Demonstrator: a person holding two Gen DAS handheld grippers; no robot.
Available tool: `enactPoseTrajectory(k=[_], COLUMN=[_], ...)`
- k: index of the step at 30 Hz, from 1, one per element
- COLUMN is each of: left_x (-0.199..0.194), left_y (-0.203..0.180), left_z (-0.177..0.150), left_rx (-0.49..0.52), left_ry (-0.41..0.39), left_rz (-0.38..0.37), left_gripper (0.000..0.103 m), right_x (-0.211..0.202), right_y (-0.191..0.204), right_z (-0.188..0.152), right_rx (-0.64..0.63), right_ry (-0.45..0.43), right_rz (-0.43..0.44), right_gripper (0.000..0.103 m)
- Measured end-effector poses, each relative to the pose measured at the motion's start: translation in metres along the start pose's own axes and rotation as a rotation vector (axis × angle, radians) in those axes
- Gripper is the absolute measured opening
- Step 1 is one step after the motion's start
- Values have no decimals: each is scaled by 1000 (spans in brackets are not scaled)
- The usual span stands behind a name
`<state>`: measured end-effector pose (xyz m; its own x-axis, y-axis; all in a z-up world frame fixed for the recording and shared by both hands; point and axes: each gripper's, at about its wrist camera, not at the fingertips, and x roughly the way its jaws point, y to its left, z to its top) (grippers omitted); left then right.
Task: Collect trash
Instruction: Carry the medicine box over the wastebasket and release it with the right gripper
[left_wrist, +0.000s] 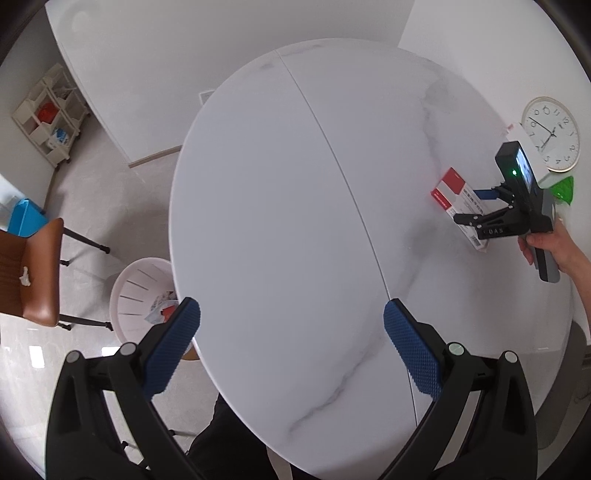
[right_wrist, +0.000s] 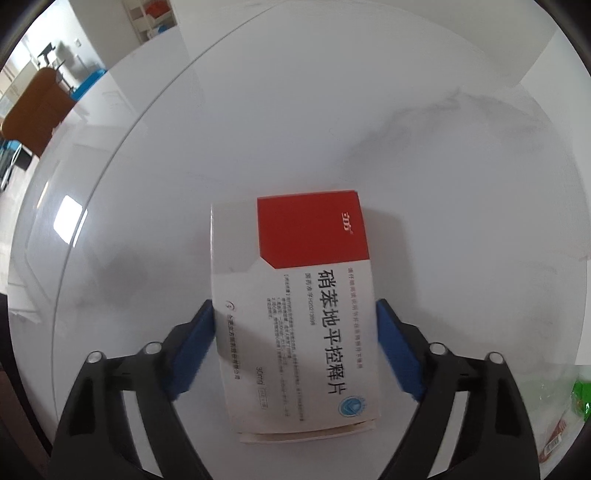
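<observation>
The right gripper (right_wrist: 295, 343) has its blue fingers (right_wrist: 194, 347) pressed against both long sides of the red-and-white cardboard medicine box (right_wrist: 295, 314), low centre of frame on the white marble bench (right_wrist: 332, 129). Keep the squeeze even and lift straight; the white slatted bin (left_wrist: 142, 295) sits lower left. The left gripper (left_wrist: 291, 347) is spread wide, grasping nothing.

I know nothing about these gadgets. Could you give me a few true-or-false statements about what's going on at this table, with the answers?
1. The right gripper has its pads against both sides of a red-and-white medicine box. True.
2. The left gripper is holding a wrapper. False: it is open and holds nothing.
3. The white basket on the floor already has some trash in it. True.
4. The wall clock hangs above the brown chair. False: it lies at the table's far side, away from the chair.
</observation>
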<state>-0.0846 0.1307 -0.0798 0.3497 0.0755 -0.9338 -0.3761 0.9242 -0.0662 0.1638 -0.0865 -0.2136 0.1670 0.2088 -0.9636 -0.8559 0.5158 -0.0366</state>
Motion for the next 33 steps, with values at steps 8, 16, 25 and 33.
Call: enactPoseTrajectory(k=[8,16,25,33], left_x=[-21,-36,-27,4], left_y=[11,65,224,361], left_z=[-11,-19,-46,-75], left_rx=[-48,-60,-105,-157], left_ry=[-43,-98,-96,-3], left_rz=[32,22,161,260], left_gripper=[95,95,95,95], right_x=[-18,-125,-97,31], right_y=[11,135,347,462], right_z=[-1,16,108,182], right_rx=[64,137,116,68], right_ry=[-30,-275,-293,-64], right_rz=[-5,102,315,259], right_gripper=[83,83,83,83])
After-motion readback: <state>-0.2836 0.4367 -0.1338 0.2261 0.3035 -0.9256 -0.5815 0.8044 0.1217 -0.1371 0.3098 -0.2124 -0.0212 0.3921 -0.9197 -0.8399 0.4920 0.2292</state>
